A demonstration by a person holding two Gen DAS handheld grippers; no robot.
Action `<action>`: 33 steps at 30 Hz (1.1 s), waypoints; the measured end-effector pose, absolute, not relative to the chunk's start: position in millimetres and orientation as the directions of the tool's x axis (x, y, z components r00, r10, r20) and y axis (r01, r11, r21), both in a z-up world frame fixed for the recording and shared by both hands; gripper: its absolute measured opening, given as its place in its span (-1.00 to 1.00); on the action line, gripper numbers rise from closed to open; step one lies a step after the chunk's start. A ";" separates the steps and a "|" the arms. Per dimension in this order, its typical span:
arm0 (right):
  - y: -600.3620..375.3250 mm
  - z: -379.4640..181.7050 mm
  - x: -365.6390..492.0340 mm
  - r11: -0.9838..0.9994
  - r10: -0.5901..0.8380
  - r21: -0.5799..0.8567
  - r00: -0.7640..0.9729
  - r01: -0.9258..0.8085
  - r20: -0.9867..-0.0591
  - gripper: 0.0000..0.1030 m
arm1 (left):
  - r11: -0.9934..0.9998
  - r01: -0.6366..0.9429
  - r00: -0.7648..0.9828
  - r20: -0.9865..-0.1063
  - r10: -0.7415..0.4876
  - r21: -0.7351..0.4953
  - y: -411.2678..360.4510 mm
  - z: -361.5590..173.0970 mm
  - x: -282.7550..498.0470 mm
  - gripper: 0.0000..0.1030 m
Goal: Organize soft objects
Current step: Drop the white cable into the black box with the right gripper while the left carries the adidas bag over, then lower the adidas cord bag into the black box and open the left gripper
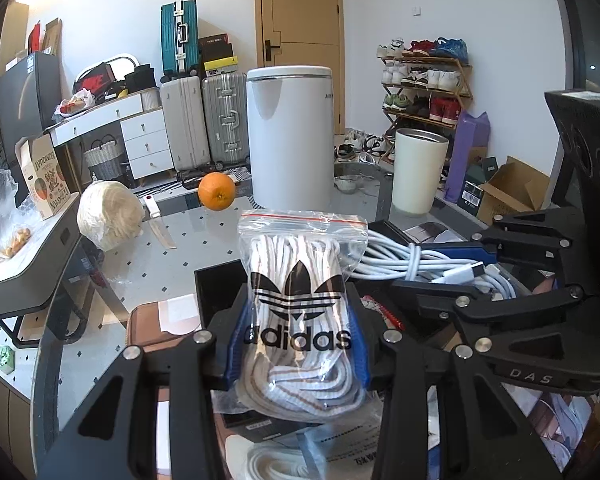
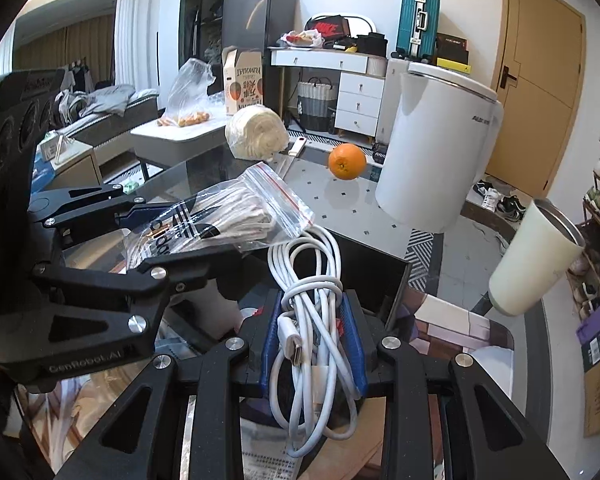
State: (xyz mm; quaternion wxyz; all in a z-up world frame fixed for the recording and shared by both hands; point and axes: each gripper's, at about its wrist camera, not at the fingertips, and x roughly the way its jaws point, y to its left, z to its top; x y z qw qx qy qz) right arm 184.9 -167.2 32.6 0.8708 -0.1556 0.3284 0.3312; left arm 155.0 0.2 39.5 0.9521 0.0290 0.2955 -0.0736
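Two soft items are riding above the table point(image 1: 172, 256): left gripper point(image 1: 298, 344) is clamping the bagged laces point(image 1: 300, 280), right gripper point(image 2: 312, 344) is pinching the white cable point(image 2: 308, 280), neither placed yet.

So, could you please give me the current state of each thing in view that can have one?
left gripper: shut on the bag of laces
bag of laces: zip sealed, held upright
right gripper: shut on the white cable
white cable: coiled, held
white bin: lid closed
cream tumbler: open, upright
door: closed
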 end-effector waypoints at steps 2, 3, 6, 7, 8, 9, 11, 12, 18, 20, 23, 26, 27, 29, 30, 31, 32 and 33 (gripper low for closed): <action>-162.7 31.5 190.0 0.727 0.472 -0.057 0.559 -0.684 -0.681 -0.43 | 0.986 0.165 0.812 -0.570 -0.125 0.019 -0.9 38.4 157.7 -0.21; -161.3 31.0 191.4 0.726 0.470 -0.059 0.557 -0.686 -0.685 -0.43 | 0.985 0.169 0.811 -0.572 -0.123 0.028 -2.4 37.6 158.7 -0.21; -157.2 30.5 194.1 0.711 0.465 -0.078 0.549 -0.699 -0.694 -0.43 | 0.984 0.175 0.810 -0.573 -0.121 0.039 -1.7 36.1 161.8 -0.21; -156.0 30.2 195.0 0.703 0.465 -0.081 0.544 -0.706 -0.699 -0.43 | 0.984 0.177 0.810 -0.573 -0.124 0.037 -0.5 35.9 162.3 -0.21; -155.0 29.7 196.2 0.697 0.464 -0.086 0.539 -0.712 -0.703 -0.43 | 0.983 0.178 0.811 -0.572 -0.126 0.036 0.0 36.2 162.7 -0.21; -153.4 29.0 198.4 0.688 0.464 -0.088 0.530 -0.720 -0.710 -0.43 | 0.983 0.179 0.810 -0.573 -0.127 0.035 0.1 36.3 163.0 -0.21; -151.2 27.6 198.8 0.668 0.470 -0.092 0.514 -0.739 -0.717 -0.43 | 0.983 0.180 0.813 -0.567 -0.132 0.029 1.6 37.9 161.7 -0.21; -149.2 27.1 200.3 0.652 0.474 -0.096 0.503 -0.752 -0.723 -0.43 | 0.983 0.182 0.815 -0.564 -0.134 0.029 2.3 38.8 160.7 -0.21; -138.1 24.0 209.0 0.583 0.489 -0.110 0.456 -0.805 -0.743 -0.43 | 0.982 0.187 0.816 -0.559 -0.146 0.015 7.2 40.2 156.5 -0.20; -135.0 23.9 212.2 0.582 0.481 -0.129 0.467 -0.803 -0.742 -0.43 | 0.982 0.189 0.816 -0.559 -0.146 0.020 7.1 39.9 156.9 -0.20; -138.5 26.8 213.3 0.593 0.462 -0.161 0.497 -0.789 -0.735 -0.32 | 0.981 0.192 0.817 -0.558 -0.147 0.022 7.3 38.8 157.6 -0.20; -146.8 30.0 213.7 0.614 0.436 -0.198 0.537 -0.764 -0.722 -0.29 | 0.981 0.192 0.818 -0.556 -0.149 0.020 8.1 38.2 158.8 -0.20; -149.9 30.4 214.2 0.626 0.418 -0.215 0.556 -0.750 -0.718 -0.26 | 0.981 0.192 0.817 -0.556 -0.150 0.018 8.2 37.8 159.5 -0.20; -154.7 31.2 214.7 0.640 0.406 -0.225 0.571 -0.735 -0.714 -0.26 | 0.981 0.191 0.818 -0.556 -0.148 0.020 6.6 37.3 159.5 -0.20; -157.7 31.9 214.9 0.644 0.411 -0.214 0.568 -0.734 -0.713 -0.24 | 0.981 0.193 0.817 -0.557 -0.149 0.021 5.6 37.0 159.8 -0.20; -161.5 32.8 214.3 0.647 0.417 -0.207 0.568 -0.734 -0.710 -0.13 | 0.980 0.197 0.815 -0.559 -0.152 0.021 5.2 36.4 159.7 -0.20; -163.6 33.9 213.3 0.648 0.425 -0.201 0.567 -0.735 -0.705 -0.06 | 0.979 0.202 0.813 -0.561 -0.155 0.022 4.3 35.7 159.9 -0.19; -166.0 35.7 211.9 0.648 0.438 -0.189 0.564 -0.738 -0.700 -0.01 | 0.978 0.206 0.811 -0.564 -0.155 0.028 2.8 34.5 160.1 -0.19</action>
